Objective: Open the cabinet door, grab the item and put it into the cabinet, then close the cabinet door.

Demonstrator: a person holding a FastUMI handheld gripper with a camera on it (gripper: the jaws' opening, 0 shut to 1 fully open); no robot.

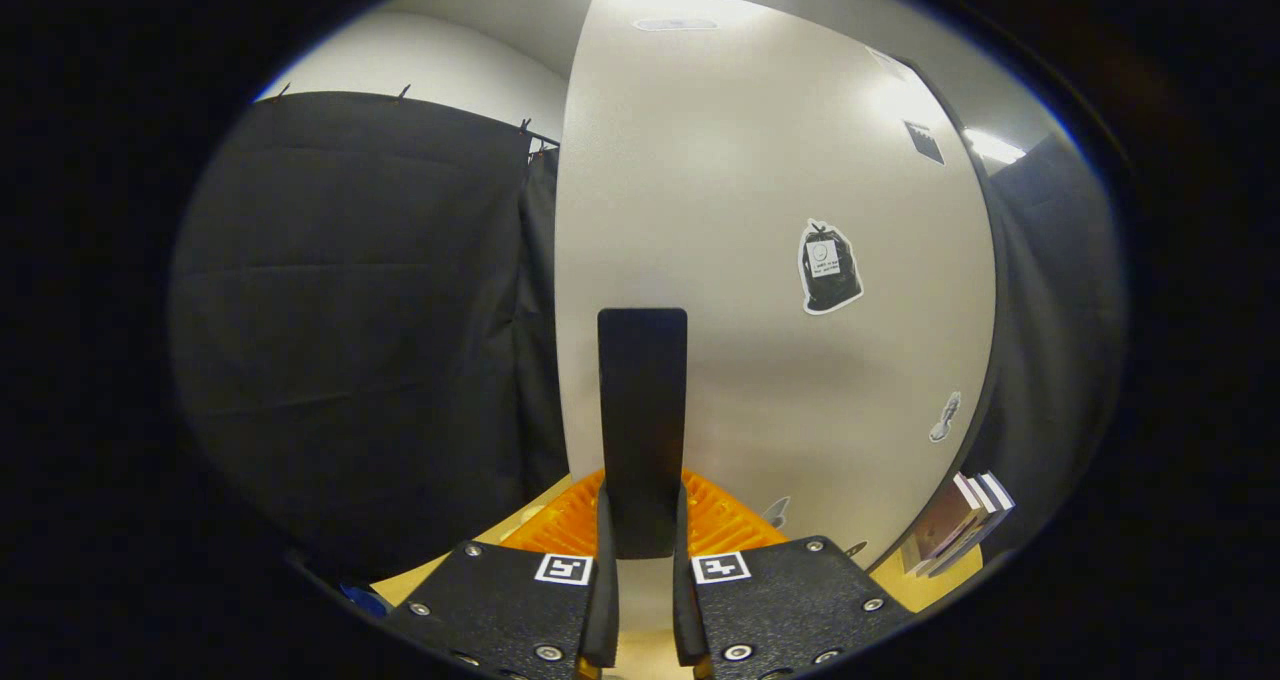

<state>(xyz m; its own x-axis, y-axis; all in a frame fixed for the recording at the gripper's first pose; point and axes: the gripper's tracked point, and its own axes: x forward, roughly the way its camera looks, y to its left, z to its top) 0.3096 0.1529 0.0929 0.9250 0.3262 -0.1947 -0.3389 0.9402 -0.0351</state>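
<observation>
The item is a flat, black, rectangular slab standing upright between the 2 fingers of the tongs. Its lower end sits down in the gap and its upper end rises well ahead of the fingertips. Both fingers press on its 2 narrow sides, so the tongs are closed down to the slab's width and have hold of it.

It looks stiff and thin, with a matte surface that should not slip easily. Judged by its size it is probably light, though that cannot be confirmed. The hold is low on a long piece, so the free top could swing or lever in the grip if it knocks an edge. A grasp nearer the middle would steady it better.

Just beyond the slab stands the pale cabinet door, seen at a slant, carrying a sticker of a black bag. Whether the opening lies behind it cannot be told. Below, just ahead of the fingers, lies a ribbed orange tray on a tan tabletop. To the right of the fingers a small stack of books rests near the door's lower corner.
</observation>
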